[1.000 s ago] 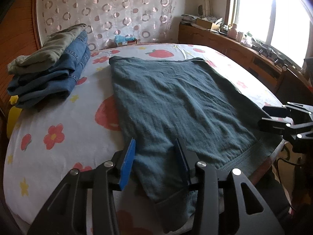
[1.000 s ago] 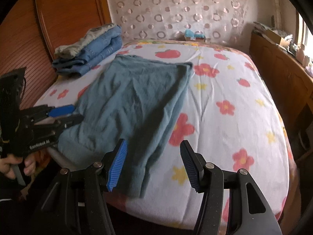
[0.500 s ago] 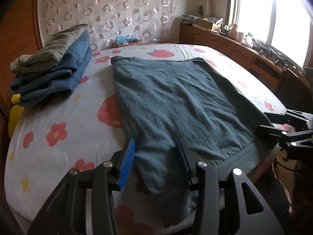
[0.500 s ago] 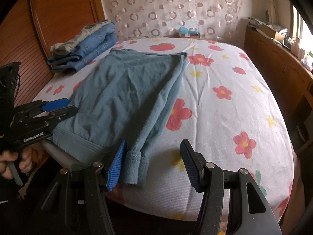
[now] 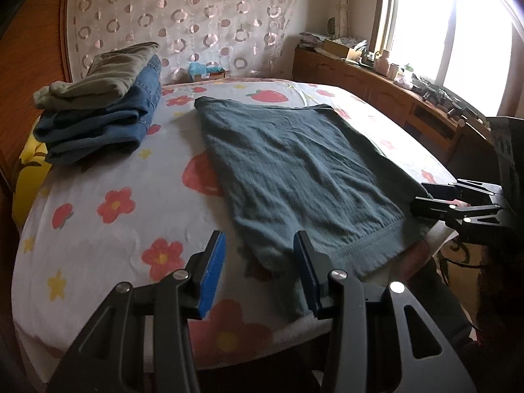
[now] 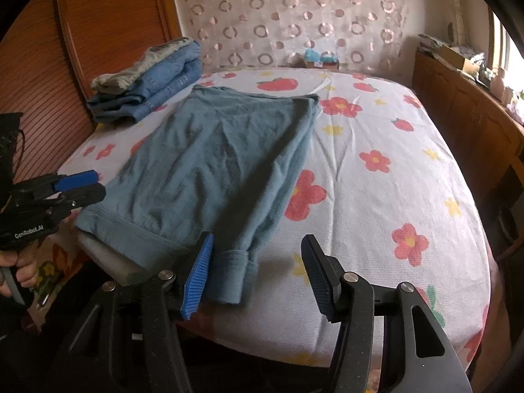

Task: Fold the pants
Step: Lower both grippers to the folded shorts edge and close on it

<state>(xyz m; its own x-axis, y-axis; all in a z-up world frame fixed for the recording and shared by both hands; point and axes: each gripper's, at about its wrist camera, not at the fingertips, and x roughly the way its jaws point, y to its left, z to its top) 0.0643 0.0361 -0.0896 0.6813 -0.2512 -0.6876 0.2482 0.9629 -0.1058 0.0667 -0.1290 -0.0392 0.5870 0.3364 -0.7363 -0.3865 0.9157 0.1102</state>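
Windowsill clutter (image 5: 435,91) is too small to identify; glare washes out the window (image 5: 465,32).

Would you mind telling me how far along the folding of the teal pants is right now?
Done: the teal pants lie flat on the bed, apparently folded once lengthwise, cuffs at the near edge. Folded jeans are stacked near the headboard. In hand: nothing; the left gripper and right gripper are open near the near end. Left: the crosswise folds.

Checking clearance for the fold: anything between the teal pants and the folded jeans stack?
Nothing: only bare flowered bedsheet separates the teal pants from the folded jeans stack. This is clearest in the left wrist view.
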